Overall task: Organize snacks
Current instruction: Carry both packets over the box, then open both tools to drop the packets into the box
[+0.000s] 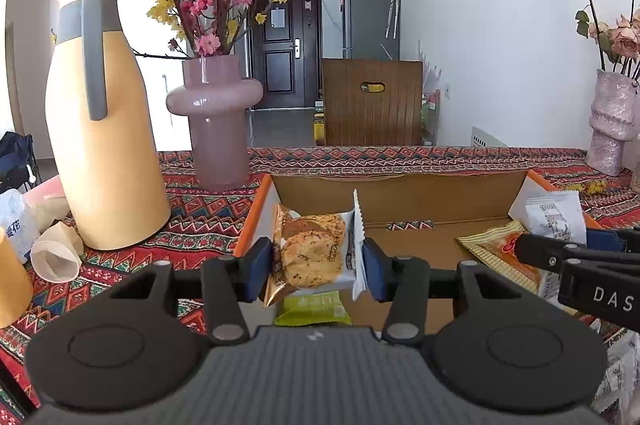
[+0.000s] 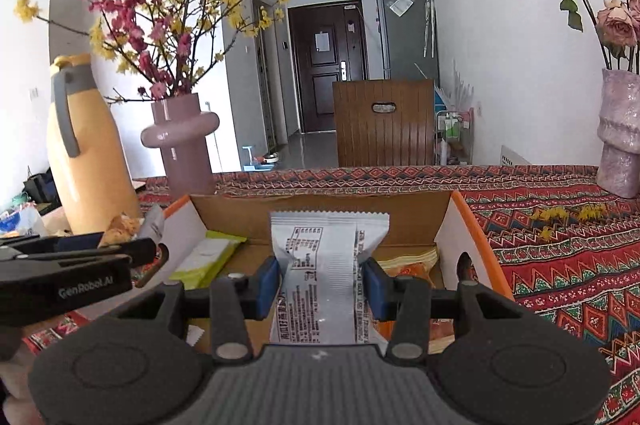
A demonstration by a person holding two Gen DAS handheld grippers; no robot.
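Between the blue pads of the left gripper (image 1: 316, 267) sits a cookie packet (image 1: 310, 251), clamped across its width and standing on edge, its crimped ends flaring past the pads. The jaws are partly closed, only as far as the packet allows. Holding it upright like this probably lets it drop in on its side beside the others. Just under that gripper lies a green packet (image 1: 312, 311), already in the cardboard box (image 1: 404, 199), though the gripper body cuts off its near end.

The right gripper (image 2: 320, 279) pinches a white packet (image 2: 326, 265) the same way, jaws part closed on its middle, the printed back facing the camera and the serrated top edge pointing away. Below and to its right an orange-gold packet (image 2: 416, 269) rests on the box floor, mostly hidden behind the held one. To its left the green packet leans against the box wall, and the other gripper pokes in from the frame edge.

Both held snacks hang over the open box, so I judge the step to be lowering them in. Print on the wrappers is too small to read.

Beyond the box the patterned tablecloth (image 2: 560, 265) runs to the far edge, with a yellow jug (image 1: 104, 145) and a pink vase (image 1: 218, 121) ahead-left, and another vase (image 2: 620, 137) ahead-right, cropped by the frame.
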